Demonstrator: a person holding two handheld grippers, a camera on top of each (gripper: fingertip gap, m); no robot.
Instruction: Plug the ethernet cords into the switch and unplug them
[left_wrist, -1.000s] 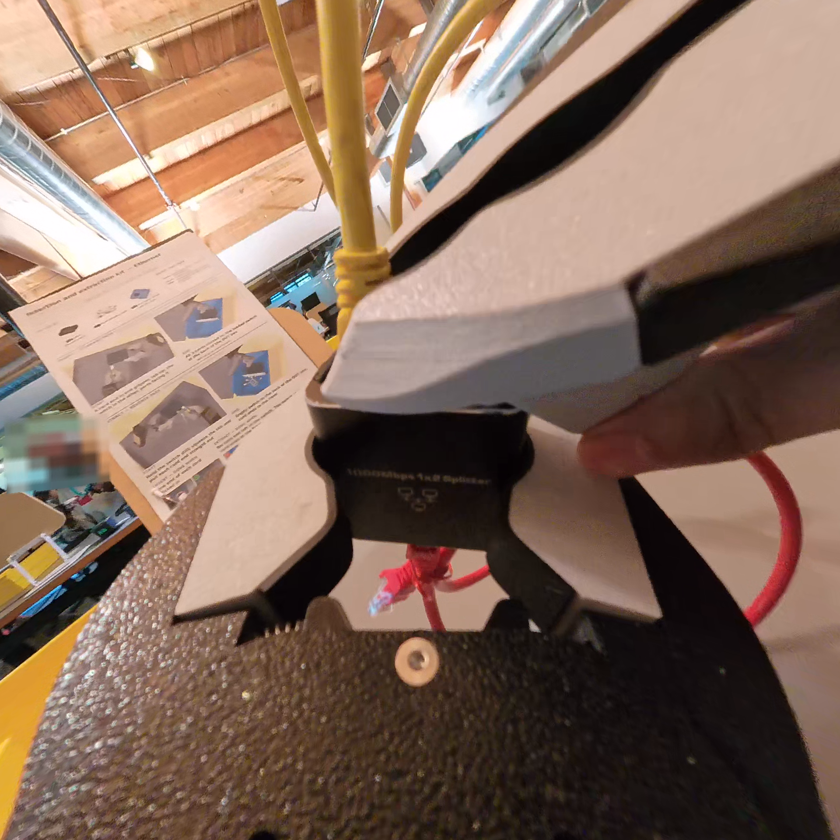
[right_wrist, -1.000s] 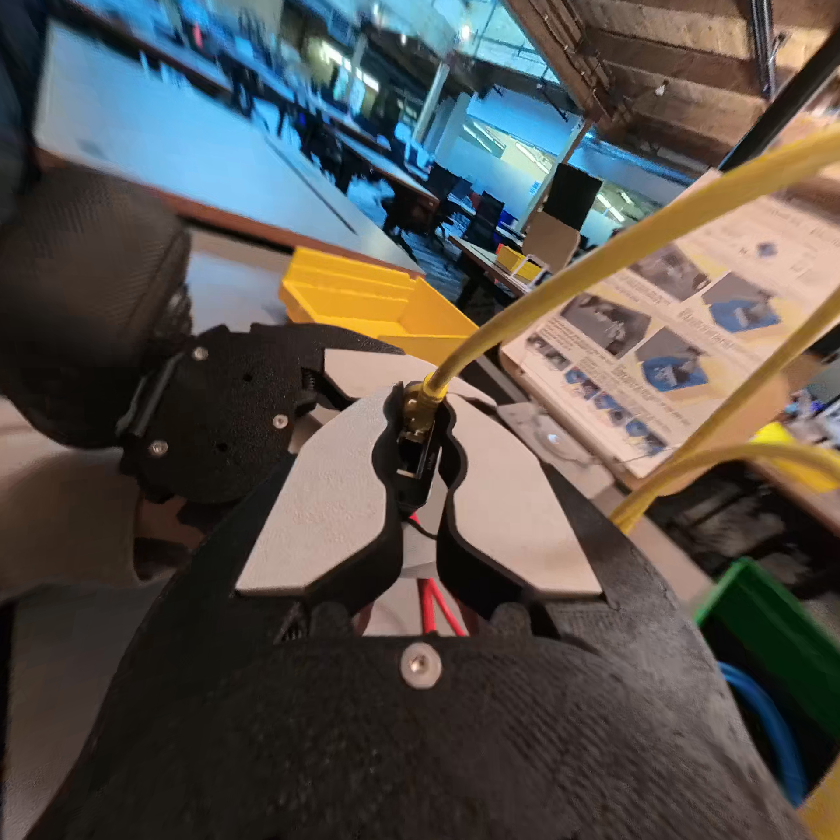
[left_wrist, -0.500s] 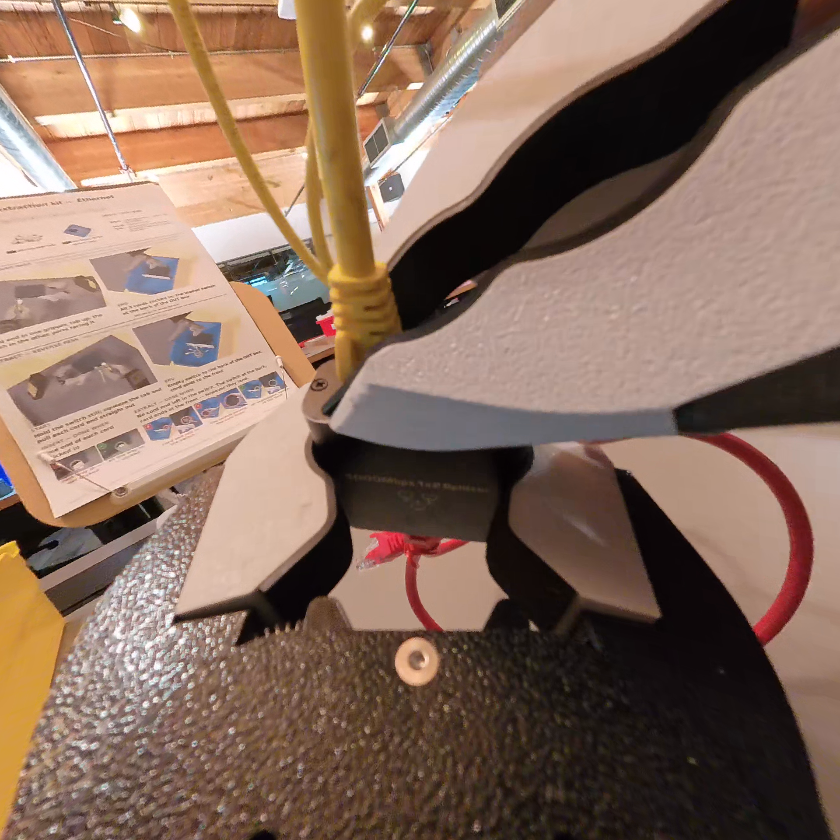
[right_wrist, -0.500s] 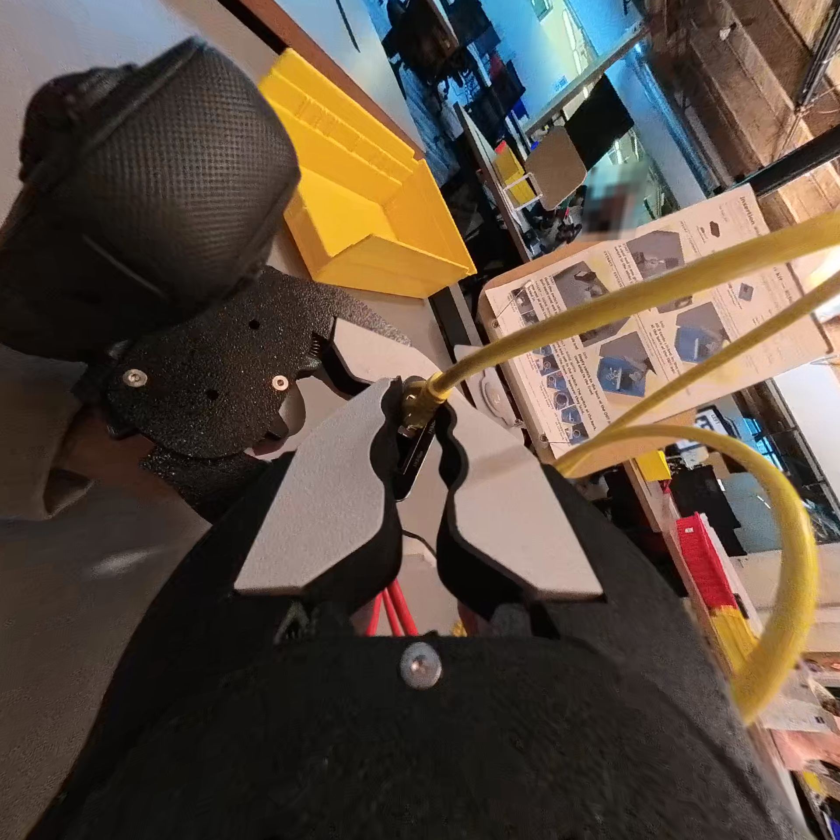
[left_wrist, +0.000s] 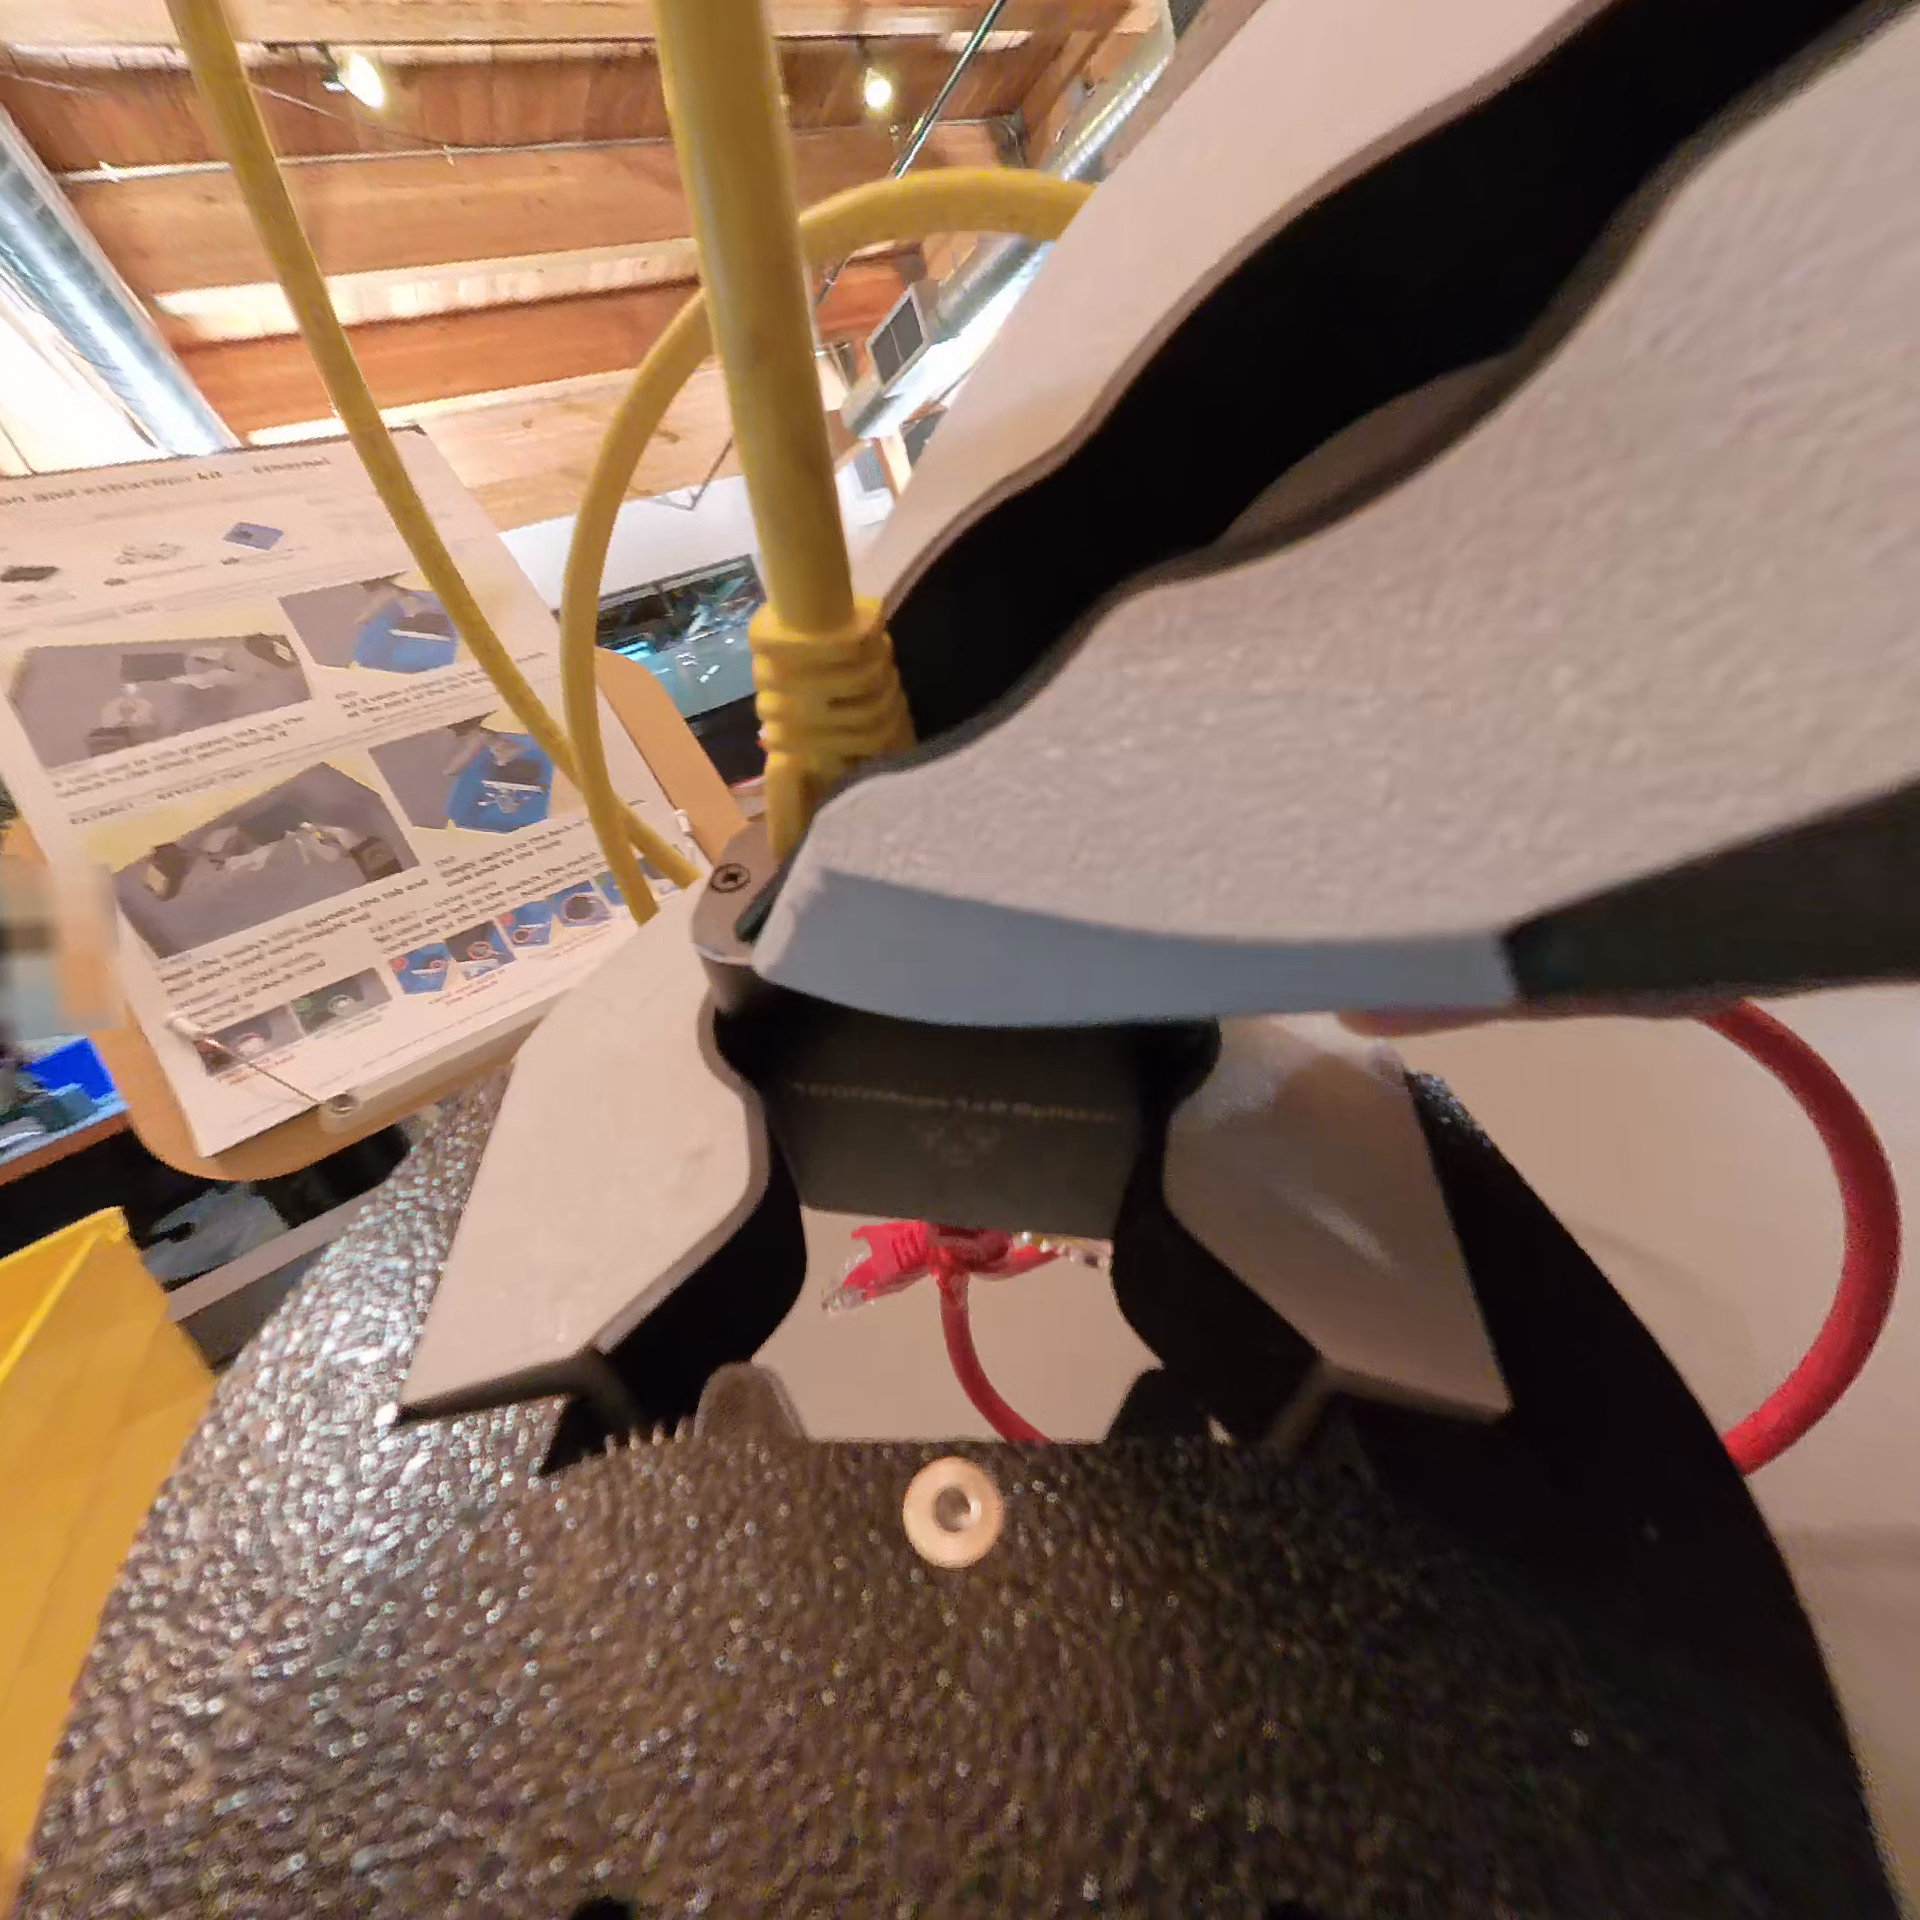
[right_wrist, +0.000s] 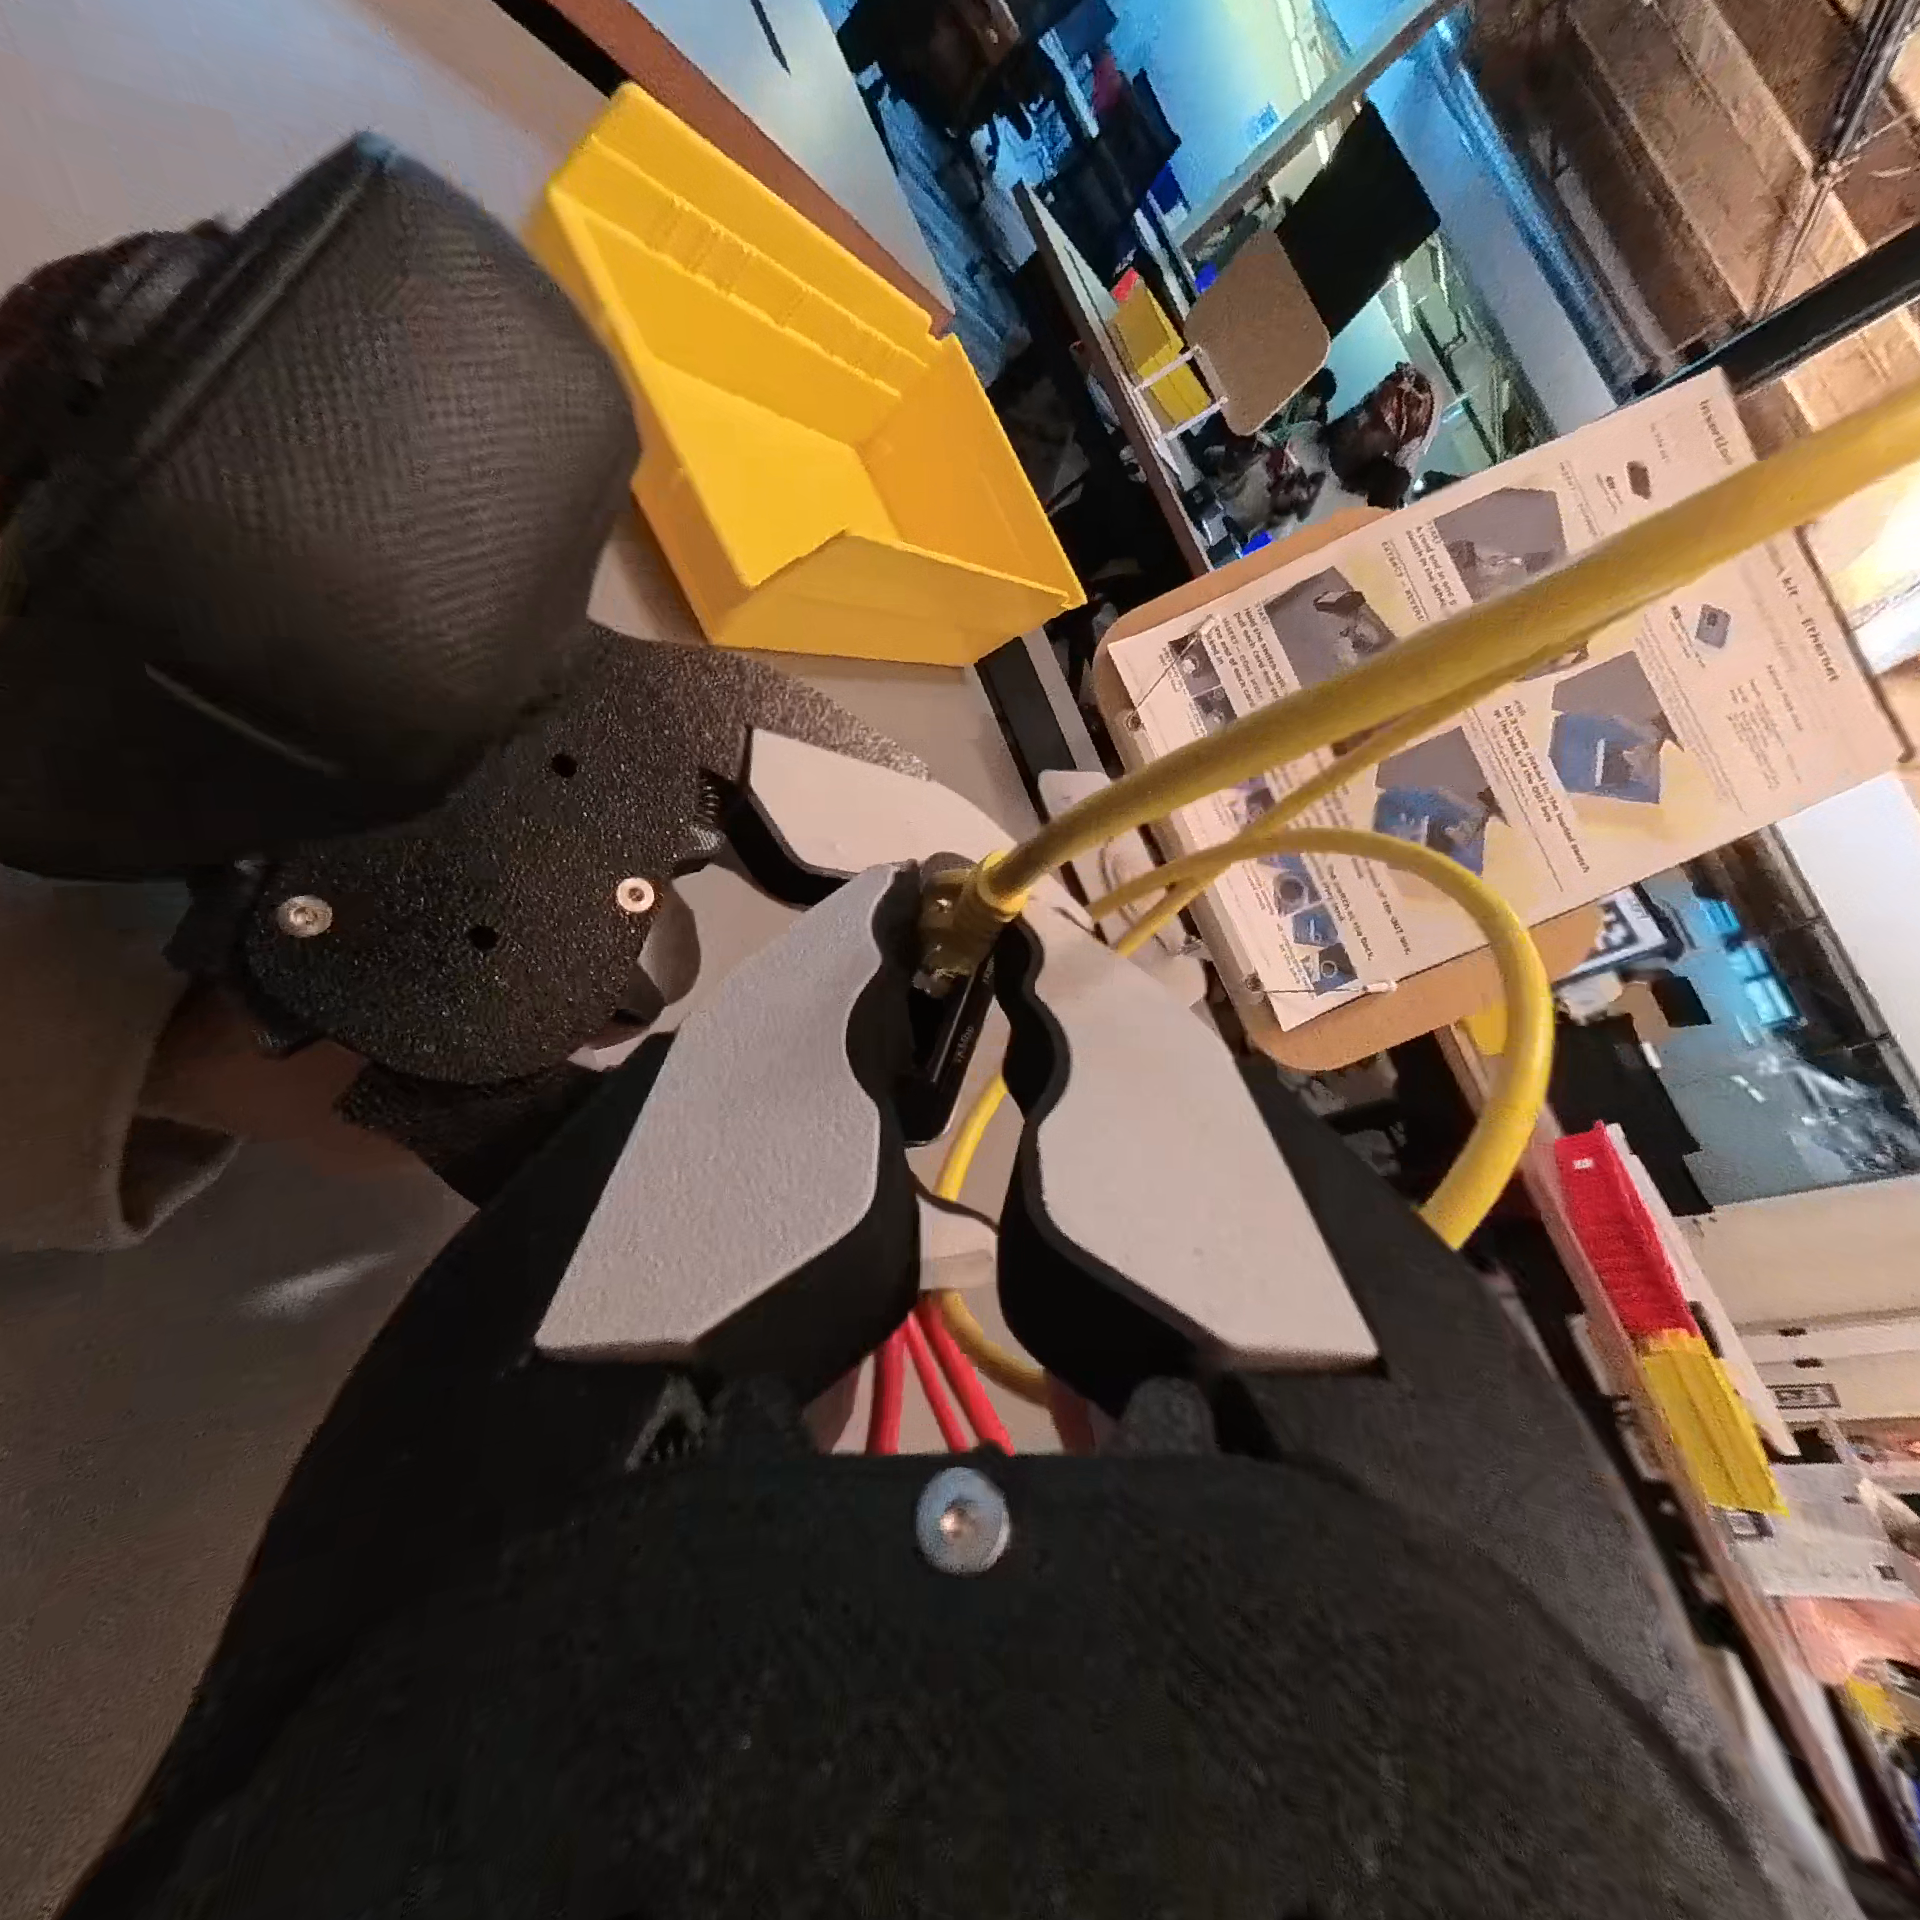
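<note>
Left wrist view: switch clamped, yellow plug pinched

Left gripper (left_wrist: 961, 1101) clamps the black switch (left_wrist: 951, 1127). Right gripper (right_wrist: 951, 961) pinches the yellow cord (right_wrist: 1247, 769) plug at its port. Since a second ago, both tools have tilted and the cord's loop has swung nearer; the plug looks seated or nearly so. Red cord (left_wrist: 1839, 1236) lies beneath; yellow bin (right_wrist: 831, 468) beyond.

Small black switch (left_wrist: 951, 1138) clamped between grey fingers, held off the desk; yellow cord (left_wrist: 764, 416) rises from its top edge, plug seated; red cord (left_wrist: 1849, 1236) loops below, plug loose.
</note>
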